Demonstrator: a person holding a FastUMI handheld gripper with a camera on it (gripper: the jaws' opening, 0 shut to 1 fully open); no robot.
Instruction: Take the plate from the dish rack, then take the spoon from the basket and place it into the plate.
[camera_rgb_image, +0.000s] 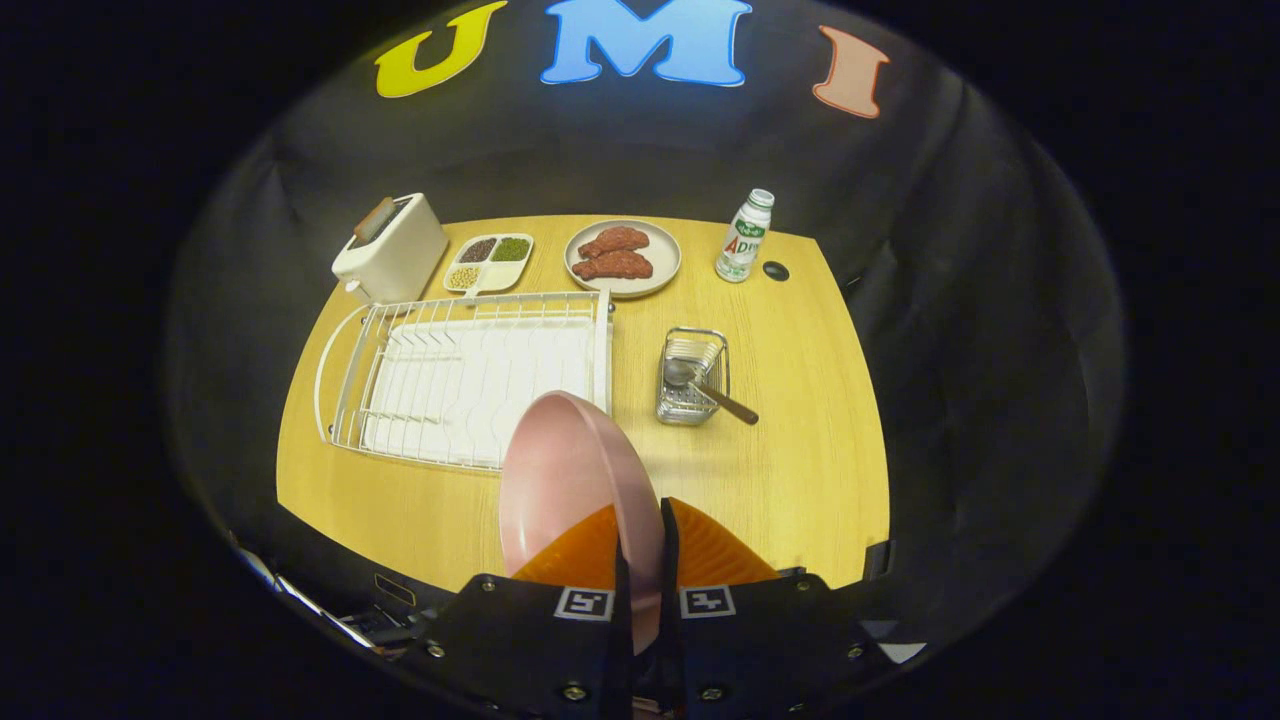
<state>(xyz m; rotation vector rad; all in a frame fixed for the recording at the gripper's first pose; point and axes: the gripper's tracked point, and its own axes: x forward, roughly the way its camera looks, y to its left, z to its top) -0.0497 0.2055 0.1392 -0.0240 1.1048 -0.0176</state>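
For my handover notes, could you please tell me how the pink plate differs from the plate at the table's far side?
The pink plate stands on edge, clamped between the gripper fingers, and is empty. The grey plate lies flat beside the bottle and holds two meat pieces. Both are round.

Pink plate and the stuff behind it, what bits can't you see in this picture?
- Pink plate, gripper view: its lower rim is hidden between the fingers of the gripper, which is shut on it.
- Dish rack: near corner hidden behind the plate.
- Spoon: bowl partly screened by the wire basket.
- Bottle: label too small to read.
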